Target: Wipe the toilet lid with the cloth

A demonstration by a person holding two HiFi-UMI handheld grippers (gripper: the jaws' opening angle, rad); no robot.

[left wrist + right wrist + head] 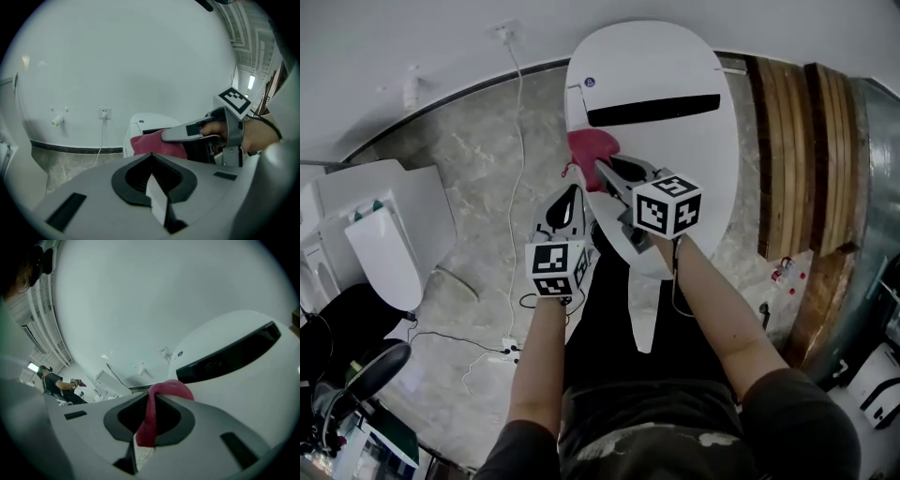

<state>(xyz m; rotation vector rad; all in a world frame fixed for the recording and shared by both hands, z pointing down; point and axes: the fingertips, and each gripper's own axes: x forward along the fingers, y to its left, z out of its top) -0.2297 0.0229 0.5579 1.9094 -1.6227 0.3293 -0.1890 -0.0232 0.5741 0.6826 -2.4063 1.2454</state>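
A white toilet with its lid (670,150) down stands ahead of me; a black slot crosses the lid near its far end. My right gripper (602,171) is shut on a red cloth (589,152), which bunches at the lid's left edge. In the right gripper view the cloth (161,399) hangs pinched between the jaws, with the lid (243,362) just beyond. My left gripper (567,199) is shut and empty, left of the toilet above the floor. From the left gripper view I see the cloth (152,143) and the right gripper (187,133) ahead.
A second white toilet (389,244) stands at the left. White cables (517,150) run over the marble floor from a wall socket. Wooden slats (797,141) lean at the right. A black chair (347,366) is at the lower left. A person sits far off (54,383).
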